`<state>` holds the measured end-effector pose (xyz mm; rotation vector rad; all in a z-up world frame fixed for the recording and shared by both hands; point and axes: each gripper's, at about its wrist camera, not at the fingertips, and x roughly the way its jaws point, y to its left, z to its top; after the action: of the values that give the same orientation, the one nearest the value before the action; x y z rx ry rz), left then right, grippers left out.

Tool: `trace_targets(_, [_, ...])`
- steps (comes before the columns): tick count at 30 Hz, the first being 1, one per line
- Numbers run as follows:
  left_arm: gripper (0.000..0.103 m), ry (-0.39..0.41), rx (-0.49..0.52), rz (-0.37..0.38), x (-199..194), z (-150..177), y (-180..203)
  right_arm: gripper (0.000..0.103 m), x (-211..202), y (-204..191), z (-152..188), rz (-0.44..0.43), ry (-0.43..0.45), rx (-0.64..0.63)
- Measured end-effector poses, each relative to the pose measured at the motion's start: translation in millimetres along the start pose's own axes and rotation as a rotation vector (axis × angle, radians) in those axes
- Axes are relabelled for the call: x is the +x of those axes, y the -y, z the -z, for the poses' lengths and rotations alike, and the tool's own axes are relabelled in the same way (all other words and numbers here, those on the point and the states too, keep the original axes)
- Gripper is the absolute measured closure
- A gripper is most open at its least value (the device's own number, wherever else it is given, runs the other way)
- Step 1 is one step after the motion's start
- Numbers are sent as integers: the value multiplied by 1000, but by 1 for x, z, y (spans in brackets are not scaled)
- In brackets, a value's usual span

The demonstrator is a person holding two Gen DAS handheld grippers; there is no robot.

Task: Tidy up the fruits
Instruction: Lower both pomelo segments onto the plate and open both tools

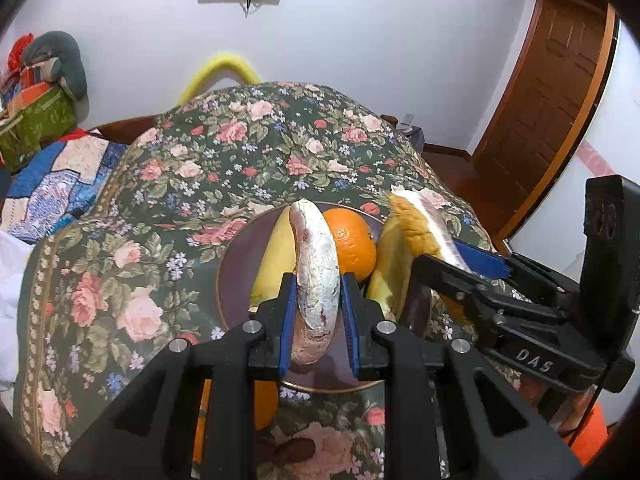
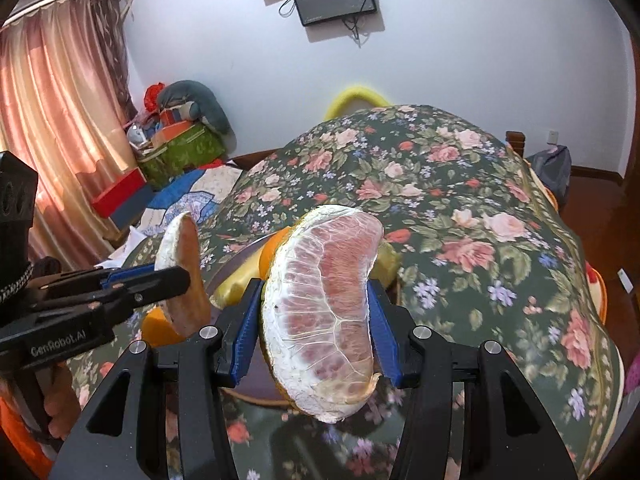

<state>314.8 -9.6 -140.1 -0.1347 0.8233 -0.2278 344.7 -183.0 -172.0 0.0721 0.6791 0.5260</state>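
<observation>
Above the plate, the left gripper clamps one pomelo wedge, long axis upright; the right gripper clamps another wedge, further right of the plate.

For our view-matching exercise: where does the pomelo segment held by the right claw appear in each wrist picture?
Left wrist view: the pomelo segment is at right of centre, seen edge-on, pinched in the right claw beside the plate.
Right wrist view: it fills the lower centre, flesh side facing the camera.
Shared landmark: the orange, just behind the segment here.
</observation>
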Motion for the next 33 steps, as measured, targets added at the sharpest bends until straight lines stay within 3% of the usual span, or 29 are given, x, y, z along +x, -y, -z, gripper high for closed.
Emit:
trace_targets(17, [81,-65,-19,66,26,3,2,54,25,5,11,-1,-118,-16])
trace_targets(33, [76,-6,1,-6,-29,10,-4,53,-5,-4,5,15,-94,-19])
